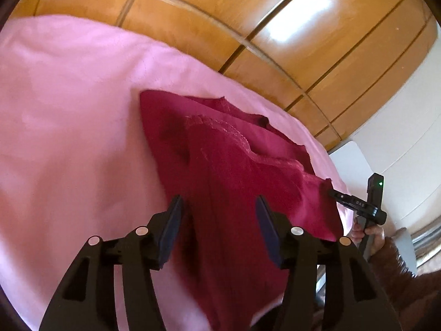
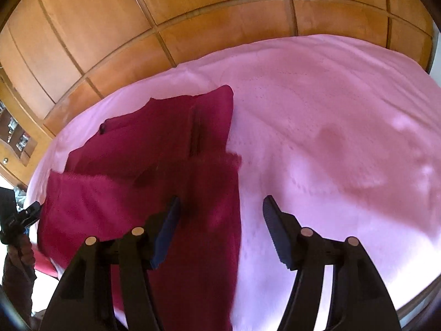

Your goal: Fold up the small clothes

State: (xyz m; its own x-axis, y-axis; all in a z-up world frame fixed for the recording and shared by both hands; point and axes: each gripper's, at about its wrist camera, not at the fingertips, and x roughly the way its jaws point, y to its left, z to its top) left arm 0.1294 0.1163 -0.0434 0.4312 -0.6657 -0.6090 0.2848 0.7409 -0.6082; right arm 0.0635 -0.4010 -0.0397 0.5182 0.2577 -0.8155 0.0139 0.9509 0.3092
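Lengthwise, the red garment [image 1: 228, 182] lies on the pink bed [image 1: 69, 127], running away toward the wooden wardrobe [image 1: 248, 13]. Left gripper [image 1: 219, 215] and right gripper [image 2: 220, 215] both stand open above it, holding nothing.

We are making out just one scrap of lettering: small pale capitals, seemingly "BAS", are showing on the black body of the right gripper [image 1: 358, 204] at about four o'clock in the left wrist view, too tiny and blurred for us to be sure of them. A green light is glowing on the same device just above, carrying no legible sign. In the right wrist view we are finding nothing readable; a faint mark on the left gripper [image 2: 20, 218] at nine o'clock is staying illegible.
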